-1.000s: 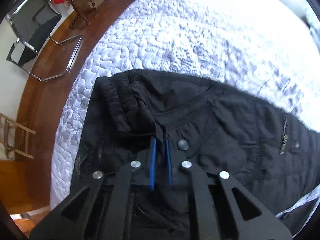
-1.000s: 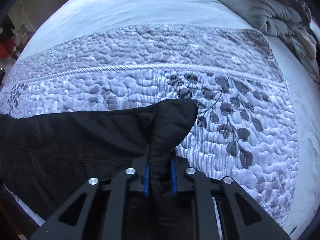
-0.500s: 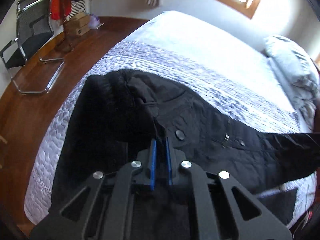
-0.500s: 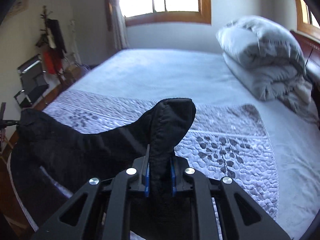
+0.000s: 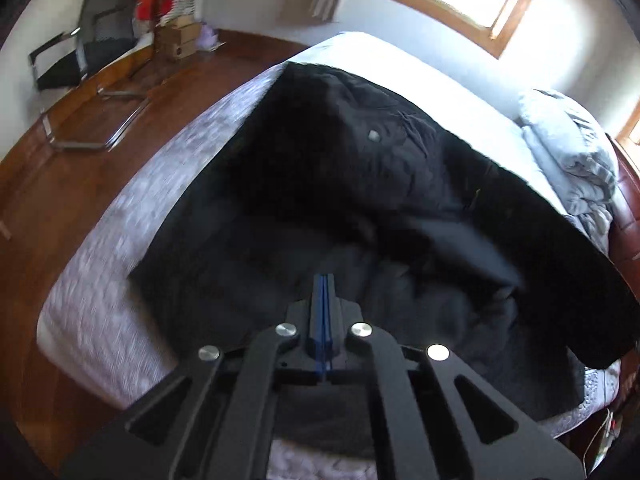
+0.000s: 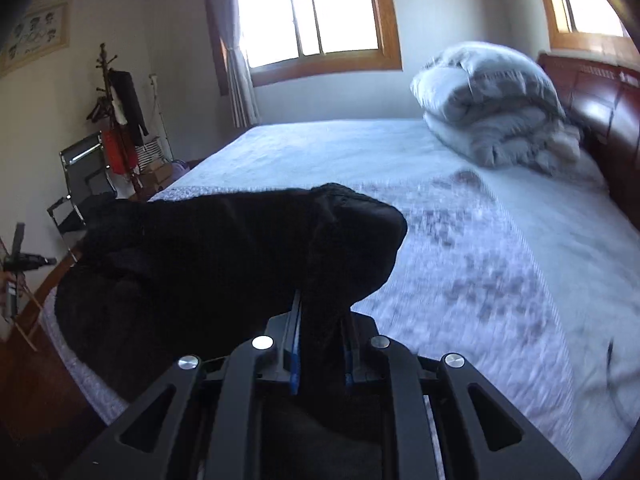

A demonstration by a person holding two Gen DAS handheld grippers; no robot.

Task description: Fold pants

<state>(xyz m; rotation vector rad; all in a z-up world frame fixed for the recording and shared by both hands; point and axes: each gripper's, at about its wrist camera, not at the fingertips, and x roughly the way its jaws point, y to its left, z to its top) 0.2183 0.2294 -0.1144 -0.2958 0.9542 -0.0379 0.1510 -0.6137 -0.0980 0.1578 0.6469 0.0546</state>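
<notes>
Black pants (image 5: 400, 208) lie across the near edge of the bed, bunched and partly raised. Their waist, with its metal button (image 5: 373, 135), is well ahead of my left gripper (image 5: 324, 280). That gripper is shut, its blue pads pressed flat together with no cloth showing between them. My right gripper (image 6: 320, 312) is shut on the leg end of the pants (image 6: 352, 232). The cloth rises from between its blue pads (image 6: 295, 344) and hangs in the air above the quilt, stretching left toward the waist end (image 6: 120, 248).
The bed (image 6: 500, 280) has a pale quilted cover. A folded grey duvet (image 6: 496, 108) lies by the wooden headboard (image 6: 608, 120). Wooden floor (image 5: 80, 168) runs left of the bed, with a metal-frame chair (image 5: 92, 48), boxes (image 5: 180, 40) and a coat rack (image 6: 116, 120).
Both grippers rose and tilted up, so the room came into view. The left pads went from parted on the waistband to pressed together, and the waist now sits farther off. The right carried the leg end upward.
</notes>
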